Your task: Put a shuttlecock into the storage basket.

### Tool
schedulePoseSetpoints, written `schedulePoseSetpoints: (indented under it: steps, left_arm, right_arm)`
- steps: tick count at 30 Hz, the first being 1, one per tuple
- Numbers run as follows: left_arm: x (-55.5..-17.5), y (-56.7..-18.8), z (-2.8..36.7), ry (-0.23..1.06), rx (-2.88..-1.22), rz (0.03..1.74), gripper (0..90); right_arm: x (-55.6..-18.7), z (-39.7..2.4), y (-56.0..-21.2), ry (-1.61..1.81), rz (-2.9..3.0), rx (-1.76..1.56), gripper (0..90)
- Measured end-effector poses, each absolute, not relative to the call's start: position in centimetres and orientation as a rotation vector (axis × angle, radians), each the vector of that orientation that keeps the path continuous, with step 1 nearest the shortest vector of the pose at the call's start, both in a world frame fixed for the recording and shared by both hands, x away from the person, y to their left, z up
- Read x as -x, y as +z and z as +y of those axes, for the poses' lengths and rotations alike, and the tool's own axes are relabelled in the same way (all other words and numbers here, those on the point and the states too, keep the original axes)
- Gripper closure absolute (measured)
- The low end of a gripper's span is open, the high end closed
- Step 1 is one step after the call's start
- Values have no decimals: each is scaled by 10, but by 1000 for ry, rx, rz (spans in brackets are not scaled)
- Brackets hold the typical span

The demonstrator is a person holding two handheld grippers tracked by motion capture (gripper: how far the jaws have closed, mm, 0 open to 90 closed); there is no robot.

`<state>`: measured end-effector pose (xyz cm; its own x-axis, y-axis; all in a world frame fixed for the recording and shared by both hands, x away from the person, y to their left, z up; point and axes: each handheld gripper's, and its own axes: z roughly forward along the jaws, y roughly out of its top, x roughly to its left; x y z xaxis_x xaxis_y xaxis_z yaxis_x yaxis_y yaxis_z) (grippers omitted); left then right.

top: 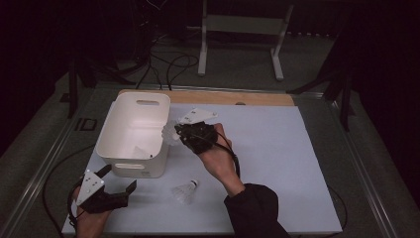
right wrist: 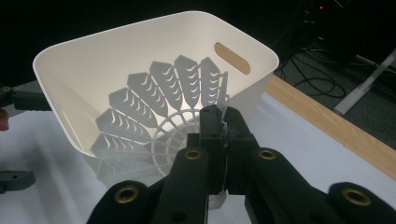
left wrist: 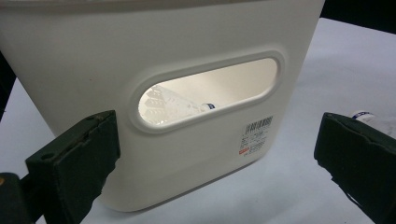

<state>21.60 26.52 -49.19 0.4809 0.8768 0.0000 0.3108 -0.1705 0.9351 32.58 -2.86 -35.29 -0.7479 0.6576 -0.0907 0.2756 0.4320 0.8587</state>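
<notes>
Desk (top: 277, 163): white sheet over the top, wooden edge showing along the far side. Dark floor with cables and a white stand beyond it.

White bin (top: 133, 133): sits on the left half of the desk, open top, slot handles cut in its near and far walls. In the left gripper view its near wall (left wrist: 187, 84) stands close ahead, with a barcode label low on the right.

Right gripper (top: 179, 133): held at the bin's right rim, grey plate on top, cable trailing back over the hand. Jaws pressed together on a shuttlecock (top: 170, 133), pinching the edge of its skirt. In the right gripper view (right wrist: 223, 128) the white feathered skirt (right wrist: 154, 112) fans out in front of the jaws, with the bin's open mouth (right wrist: 84, 70) behind it. The shuttlecock is at the rim, off the desk, not yet down inside the bin.

Left gripper (top: 120, 178): near the desk's front left corner, just in front of the bin's near wall. Jaws spread wide, nothing between them, not touching the bin.

Second shuttlecock (top: 184, 191): lies on its side on the desk, in front of the bin and to its right, between the two hands.

Third shuttlecock (left wrist: 173, 105): inside the bin, seen through the near handle slot, lying on the bottom.
</notes>
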Motion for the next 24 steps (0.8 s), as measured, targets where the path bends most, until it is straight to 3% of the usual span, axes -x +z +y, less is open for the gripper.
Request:
schedulePoseSetpoints:
  steps: [24]
  left_arm:
    - [-216,-492,265,704,-1719,1019,11]
  right_arm:
    - [-339,-28,-354,1300,2281,-762,885]
